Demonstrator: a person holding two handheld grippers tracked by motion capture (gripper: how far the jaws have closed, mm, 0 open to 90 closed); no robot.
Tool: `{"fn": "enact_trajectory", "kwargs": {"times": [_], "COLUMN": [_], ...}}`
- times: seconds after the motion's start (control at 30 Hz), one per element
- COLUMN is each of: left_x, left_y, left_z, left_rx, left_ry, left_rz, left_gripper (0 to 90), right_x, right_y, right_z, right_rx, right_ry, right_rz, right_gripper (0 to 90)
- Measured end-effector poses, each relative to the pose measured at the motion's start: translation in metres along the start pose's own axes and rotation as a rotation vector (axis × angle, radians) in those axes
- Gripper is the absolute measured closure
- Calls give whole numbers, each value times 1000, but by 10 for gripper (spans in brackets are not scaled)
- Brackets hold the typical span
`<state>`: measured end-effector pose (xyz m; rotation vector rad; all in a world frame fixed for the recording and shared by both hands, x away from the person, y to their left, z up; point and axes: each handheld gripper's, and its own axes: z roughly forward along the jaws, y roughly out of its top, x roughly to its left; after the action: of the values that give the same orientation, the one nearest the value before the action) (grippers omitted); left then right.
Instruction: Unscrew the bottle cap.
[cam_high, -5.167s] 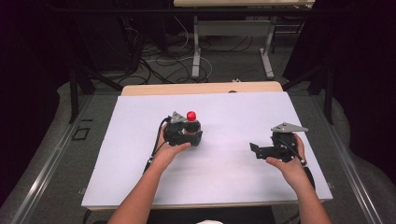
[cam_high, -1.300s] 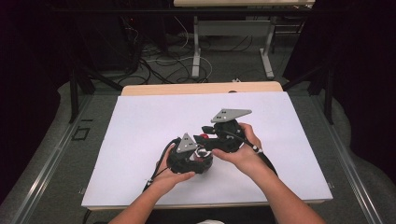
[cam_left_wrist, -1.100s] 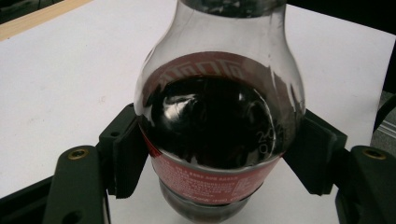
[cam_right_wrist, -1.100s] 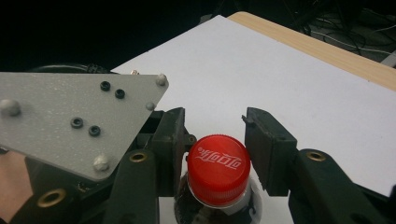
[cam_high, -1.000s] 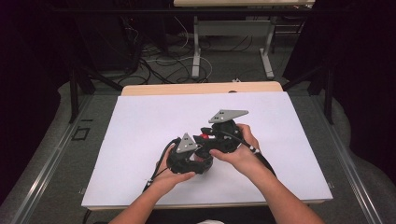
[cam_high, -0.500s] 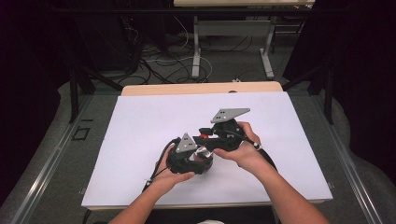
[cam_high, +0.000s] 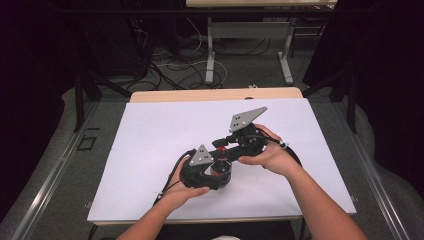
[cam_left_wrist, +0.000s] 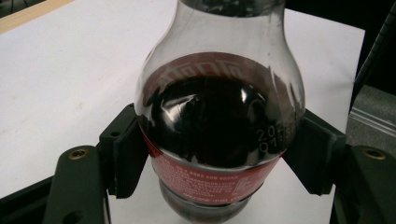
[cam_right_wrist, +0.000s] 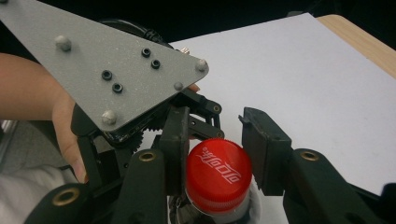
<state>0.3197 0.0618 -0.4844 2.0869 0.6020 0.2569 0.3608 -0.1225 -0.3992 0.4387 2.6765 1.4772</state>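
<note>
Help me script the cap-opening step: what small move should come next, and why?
Probably twist the right gripper to loosen the red cap. Its jaws flank the cap closely, apparently gripping it, while the left gripper clamps the bottle at its label, steadying it against the turn.

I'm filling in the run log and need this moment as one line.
left gripper: shut on bottle body | right gripper: jaws around red cap, contact unclear | bottle upright on white table | cap on

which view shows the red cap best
The right gripper view: the cap sits close up between the right gripper jaws, white script readable. The high view gives a small red glimpse between the grippers. The left gripper view has the bottle body, its top cut off.
</note>
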Motion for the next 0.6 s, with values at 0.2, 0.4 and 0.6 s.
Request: {"fn": "enact_trajectory", "kwargs": {"times": [0.2,0.4,0.6], "left_x": [4,7,7], "left_y": [1,1,1], "left_z": [-4,-5,-5], "left_rx": [0,-5,-8], "left_ry": [11,37,46], "left_rz": [-19,-52,-63], "left_gripper": [304,304,303], "right_x": [7,22,36], "right_y": [0,2,5], "right_z": [0,0,7], "right_rx": [-12,-53,-43], "right_ry": [-71,-234,-343], "right_rz": [63,138,178], "right_gripper": [499,468,525]}}
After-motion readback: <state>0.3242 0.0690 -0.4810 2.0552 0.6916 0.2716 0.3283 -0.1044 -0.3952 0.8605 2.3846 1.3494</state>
